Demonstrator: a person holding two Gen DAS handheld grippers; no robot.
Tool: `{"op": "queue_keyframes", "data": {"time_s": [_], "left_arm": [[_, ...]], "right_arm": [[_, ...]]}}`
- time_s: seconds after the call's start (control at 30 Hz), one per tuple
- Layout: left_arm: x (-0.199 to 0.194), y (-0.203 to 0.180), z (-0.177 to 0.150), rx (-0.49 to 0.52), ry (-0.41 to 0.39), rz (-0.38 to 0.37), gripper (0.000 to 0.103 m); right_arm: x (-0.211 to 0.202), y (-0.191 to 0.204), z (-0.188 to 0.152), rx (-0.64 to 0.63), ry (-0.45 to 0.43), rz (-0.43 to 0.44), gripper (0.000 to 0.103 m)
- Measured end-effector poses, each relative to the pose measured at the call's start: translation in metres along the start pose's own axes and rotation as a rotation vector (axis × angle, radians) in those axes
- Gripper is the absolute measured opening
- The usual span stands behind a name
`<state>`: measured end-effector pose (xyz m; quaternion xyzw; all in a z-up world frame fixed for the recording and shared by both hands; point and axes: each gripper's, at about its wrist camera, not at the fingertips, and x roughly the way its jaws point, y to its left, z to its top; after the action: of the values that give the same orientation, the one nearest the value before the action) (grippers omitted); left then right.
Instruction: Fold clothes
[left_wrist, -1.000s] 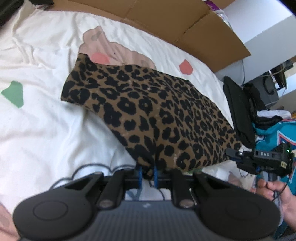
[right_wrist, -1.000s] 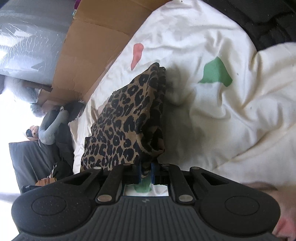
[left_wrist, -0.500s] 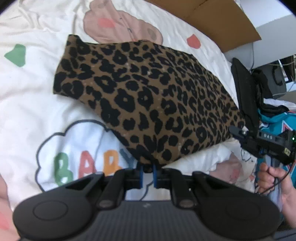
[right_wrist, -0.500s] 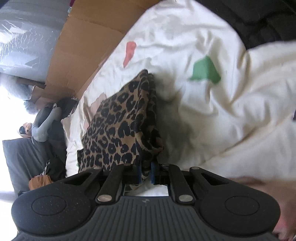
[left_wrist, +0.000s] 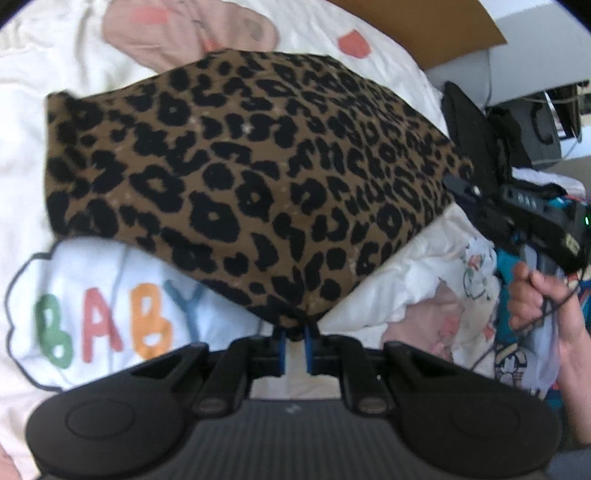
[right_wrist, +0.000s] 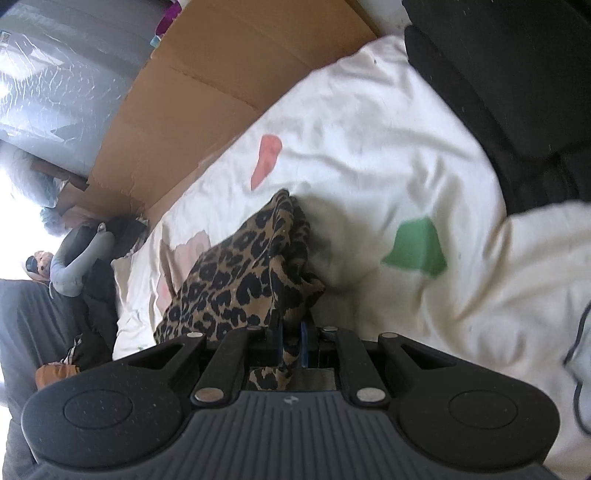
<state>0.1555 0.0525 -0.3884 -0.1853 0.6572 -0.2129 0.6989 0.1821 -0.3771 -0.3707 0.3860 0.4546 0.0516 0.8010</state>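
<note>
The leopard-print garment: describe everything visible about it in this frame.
The leopard-print garment is a soft knit-looking cloth, tan with black spots, apparently doubled over. The left gripper pinches its near corner; the right gripper is shut on another edge, bunching layers there. It spreads between them over the white printed blanket; whether its far edge rests there is unclear.

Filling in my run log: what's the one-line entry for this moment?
task: fold clothes | left hand-held gripper: shut on leopard-print garment | right hand-held gripper: shut on same garment | garment: held over white blanket
</note>
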Motion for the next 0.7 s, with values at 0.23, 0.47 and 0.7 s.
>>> {"op": "queue_keyframes", "data": {"time_s": [0.23,0.47,0.7], "left_arm": [[0.016,-0.018,-0.005,0.047,0.025,-0.032,0.008],[0.043,-0.033,-0.009,0.03,0.066,-0.068,0.0],[0.035,-0.042,-0.01,0.101,0.096,-0.078,0.0]], "right_arm": [[0.002,0.005,0.021,-0.046,-0.042,-0.029,0.007],[0.006,0.015,0.04,-0.098,-0.087,-0.044,0.007],[0.008,0.015,0.043,-0.146,-0.099,-0.08,0.014]]}}
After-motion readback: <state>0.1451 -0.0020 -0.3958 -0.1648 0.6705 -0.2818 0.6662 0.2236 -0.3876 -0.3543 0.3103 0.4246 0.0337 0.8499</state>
